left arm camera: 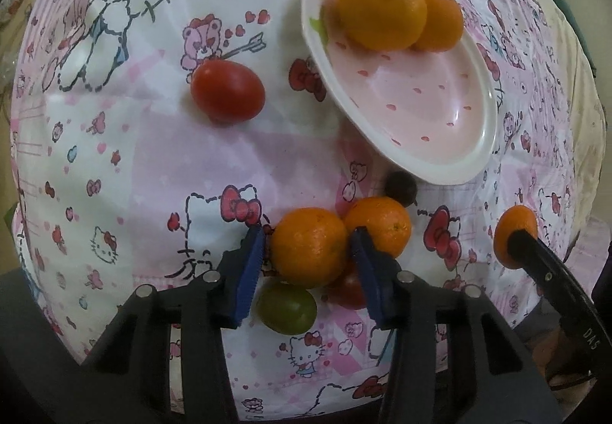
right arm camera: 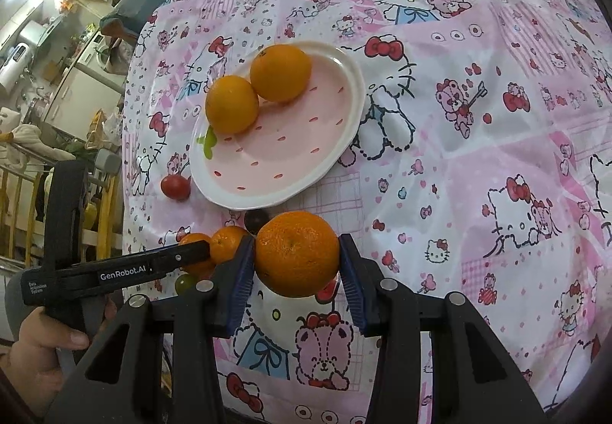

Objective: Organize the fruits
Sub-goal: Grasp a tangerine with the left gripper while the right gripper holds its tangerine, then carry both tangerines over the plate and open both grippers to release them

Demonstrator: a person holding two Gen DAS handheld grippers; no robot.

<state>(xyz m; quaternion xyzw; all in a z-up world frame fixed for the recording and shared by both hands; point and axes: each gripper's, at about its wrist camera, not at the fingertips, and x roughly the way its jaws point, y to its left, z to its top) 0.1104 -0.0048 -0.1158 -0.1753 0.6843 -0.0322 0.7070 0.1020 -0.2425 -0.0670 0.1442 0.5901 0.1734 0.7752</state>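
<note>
Orange fruit, four loose ones plus two on the pink plate (right arm camera: 346,141). The right gripper (right arm camera: 296,240) is clamped on the big mandarin (right arm camera: 296,255): both blue pads (right arm camera: 239,282) press its sides, just on the near side of the plate rim. The left gripper (left arm camera: 308,233) straddles a second mandarin (left arm camera: 310,248), also near-side of the plate. Its right pad touches the fruit, its left pad sits right at the skin; can't tell if it's actually gripping. A third mandarin (left arm camera: 378,225) sits against that one, toward the plate, behind the right finger. A dark grape (left arm camera: 399,187) is right at the plate rim. A green grape (left arm camera: 287,305) and a small red tomato (left arm camera: 348,290) sit below the left jaws. A larger tomato (left arm camera: 227,91) lies apart, off the plate's side. The two plated mandarins (right arm camera: 256,91) touch each other at the far rim. The cartoon-print tablecloth (right arm camera: 478,156) lies under everything.
</note>
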